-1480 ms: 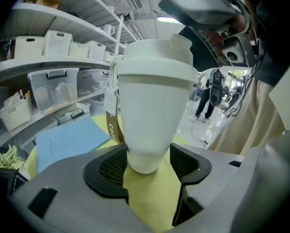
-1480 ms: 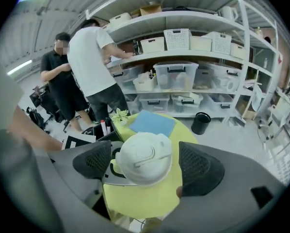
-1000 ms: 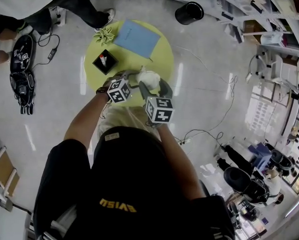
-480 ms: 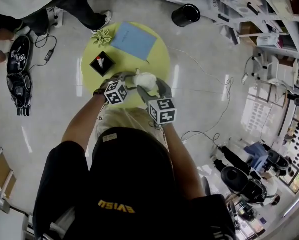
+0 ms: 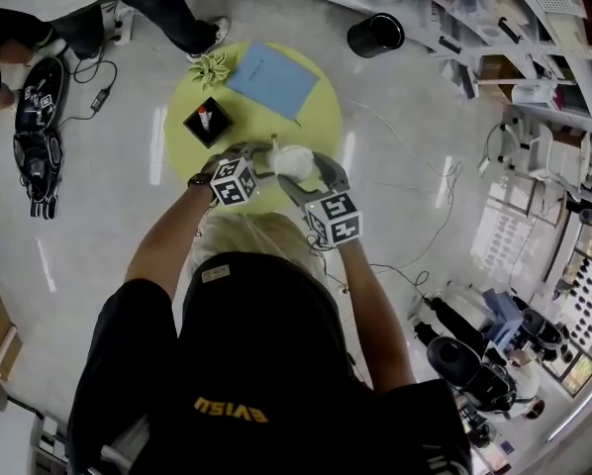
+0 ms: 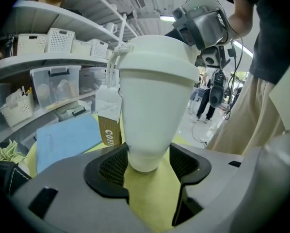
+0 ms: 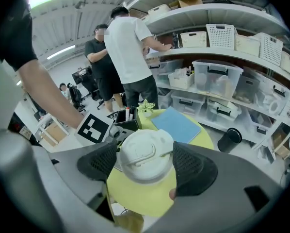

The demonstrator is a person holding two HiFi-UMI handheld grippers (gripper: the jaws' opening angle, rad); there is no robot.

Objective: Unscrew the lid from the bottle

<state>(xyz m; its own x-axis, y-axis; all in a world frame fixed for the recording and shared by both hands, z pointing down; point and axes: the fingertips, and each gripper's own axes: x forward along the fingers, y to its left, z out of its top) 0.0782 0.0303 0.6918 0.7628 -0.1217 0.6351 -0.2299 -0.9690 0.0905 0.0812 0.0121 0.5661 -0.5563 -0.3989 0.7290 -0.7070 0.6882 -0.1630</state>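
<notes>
Over the near edge of the round yellow bench [image 5: 321,117] | left tongs [image 6: 146,161] clamp the base of the white plastic bottle [image 6: 152,96] | right tongs [image 7: 145,165] pinch its white round lid [image 7: 146,152] | hold your left firm, roll only your right, squarely.

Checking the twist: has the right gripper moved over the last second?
Yes. The right gripper rolled in place: its marker cube swung right, away from the black box, while the jaws stay on the lid.
</notes>
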